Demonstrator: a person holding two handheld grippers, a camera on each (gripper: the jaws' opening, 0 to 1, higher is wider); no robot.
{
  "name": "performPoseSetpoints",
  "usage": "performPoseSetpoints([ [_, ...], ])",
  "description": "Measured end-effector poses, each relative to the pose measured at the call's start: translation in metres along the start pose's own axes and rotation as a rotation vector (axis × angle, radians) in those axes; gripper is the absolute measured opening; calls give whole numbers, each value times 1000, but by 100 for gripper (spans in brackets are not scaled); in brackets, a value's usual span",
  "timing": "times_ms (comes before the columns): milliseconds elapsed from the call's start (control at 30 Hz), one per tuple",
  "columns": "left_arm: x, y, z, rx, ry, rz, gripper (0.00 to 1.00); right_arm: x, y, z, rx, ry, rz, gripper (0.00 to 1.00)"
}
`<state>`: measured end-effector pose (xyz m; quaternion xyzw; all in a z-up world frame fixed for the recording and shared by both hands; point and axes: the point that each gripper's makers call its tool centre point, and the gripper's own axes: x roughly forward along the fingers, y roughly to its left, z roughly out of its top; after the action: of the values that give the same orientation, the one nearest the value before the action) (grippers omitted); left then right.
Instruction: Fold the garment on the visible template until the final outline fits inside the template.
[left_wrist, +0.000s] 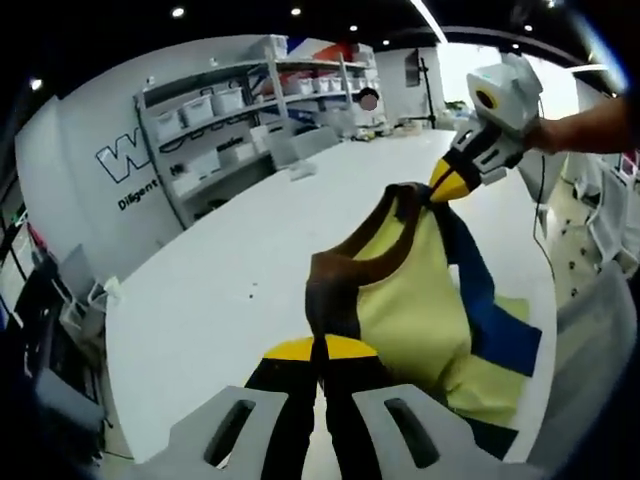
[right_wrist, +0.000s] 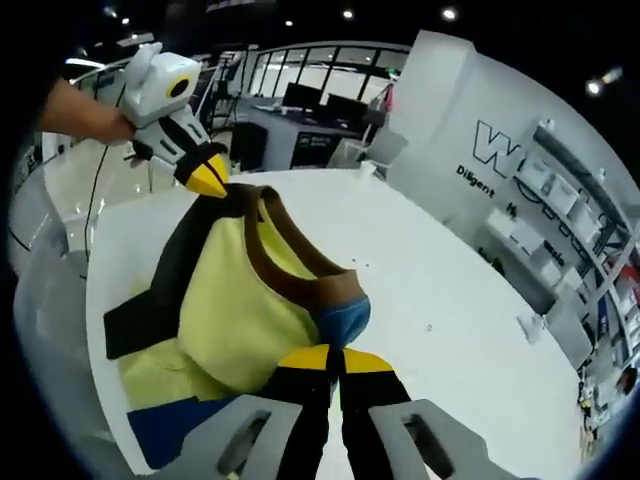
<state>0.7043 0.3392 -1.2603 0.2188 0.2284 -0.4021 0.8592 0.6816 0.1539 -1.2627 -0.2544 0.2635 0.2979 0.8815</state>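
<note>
Left gripper view: left gripper has its jaws together, clamped on the brown collar edge of the shirt. The shirt (yellow body, brown neckline, blue and black sleeves) hangs stretched between both grippers, lifted at the collar, w/ its lower part resting on the white table. Right gripper comes in from the upper right, yellow tips pinched on the other shoulder/collar area; a hand holds it.

Right gripper view: right gripper is closed on the collar, w/ brown and blue fabric bunched just above the jaw tips. Shirt spreads away to the left, black sleeve out to one side, blue sleeve low near the table edge. Left gripper shows at upper left, tips nipped on the far collar end.

Bkgd: shelves w/ bins against a wall w/ lettering. Can't make out any template outline on the table.
</note>
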Motion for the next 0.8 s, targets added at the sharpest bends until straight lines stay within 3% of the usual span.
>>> performPoseSetpoints([
  [400, 14, 8, 0, -2, 13, 29, 0, 21, -15, 2, -14, 10, -24, 0],
  [533, 20, 11, -1, 6, 15, 53, 0, 31, -17, 0, 18, -1, -39, 0],
  [800, 35, 22, -7, 7, 23, 66, 0, 44, -20, -4, -16, -16, -57, 0],
])
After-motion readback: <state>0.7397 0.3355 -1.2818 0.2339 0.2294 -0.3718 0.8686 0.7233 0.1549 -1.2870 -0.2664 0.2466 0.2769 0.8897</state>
